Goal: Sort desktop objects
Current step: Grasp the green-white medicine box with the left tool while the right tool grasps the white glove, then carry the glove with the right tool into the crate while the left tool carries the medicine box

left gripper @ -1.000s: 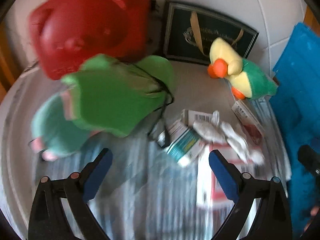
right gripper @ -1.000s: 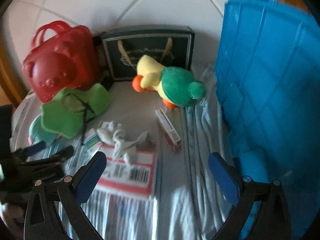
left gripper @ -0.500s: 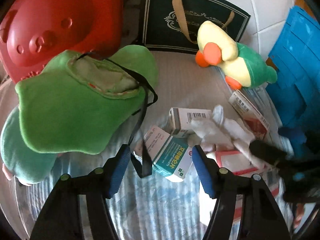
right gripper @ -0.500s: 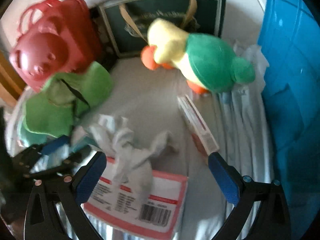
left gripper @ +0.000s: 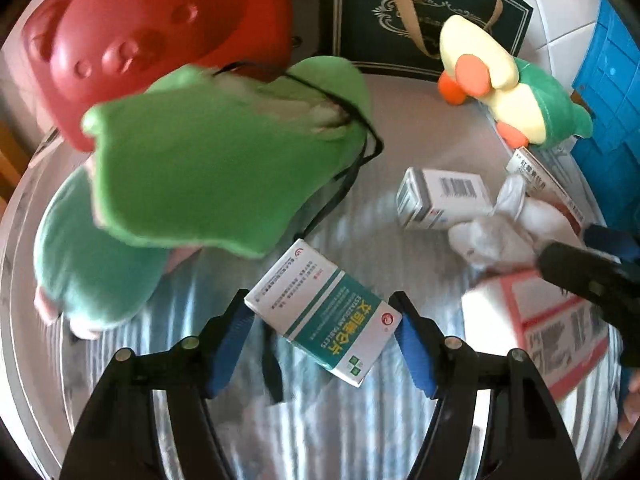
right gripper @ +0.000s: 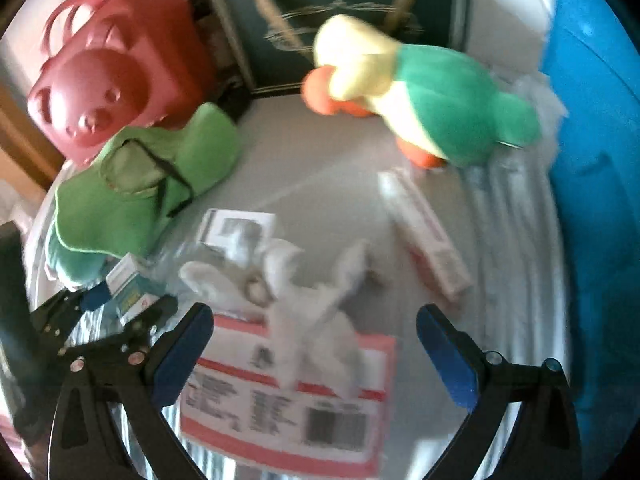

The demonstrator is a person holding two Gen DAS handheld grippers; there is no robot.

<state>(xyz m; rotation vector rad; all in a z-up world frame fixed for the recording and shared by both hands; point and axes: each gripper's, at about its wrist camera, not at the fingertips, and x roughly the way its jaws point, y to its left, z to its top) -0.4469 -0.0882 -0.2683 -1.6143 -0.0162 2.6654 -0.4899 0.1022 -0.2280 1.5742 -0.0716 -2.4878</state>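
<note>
Left wrist view: the left gripper (left gripper: 322,326) points steeply down at a teal-and-white medicine box (left gripper: 324,312) lying flat and askew on the striped cloth (left gripper: 360,420) covering the tabletop. Its jaws have just been closing and then eased slightly; they now bracket the box, the blue pads (left gripper: 230,344) at or just off its two end corners, and firm contact cannot be confirmed. The box is light, stiff cardboard with smooth printed faces; it should be taken across its long edges, since a diagonal bite on the corners may let it twist or crush. Just beyond it lie a green plush pouch with a black cord (left gripper: 208,160), soft and floppy, and a second white carton (left gripper: 444,200) beside crumpled white tissue (left gripper: 504,228). Right wrist view: the right gripper (right gripper: 316,354) has its jaws spread wide, empty, over the tissue (right gripper: 304,292) resting on a flat red-and-white package (right gripper: 288,400); the tissue is nearly weightless and will compress, so a pinch through its bulk suits it. A duck plush (right gripper: 432,104), a red bear-faced case (right gripper: 104,92), a dark gift bag (right gripper: 352,20) and a blue bin (right gripper: 596,200) stand at the rear and side.
</note>
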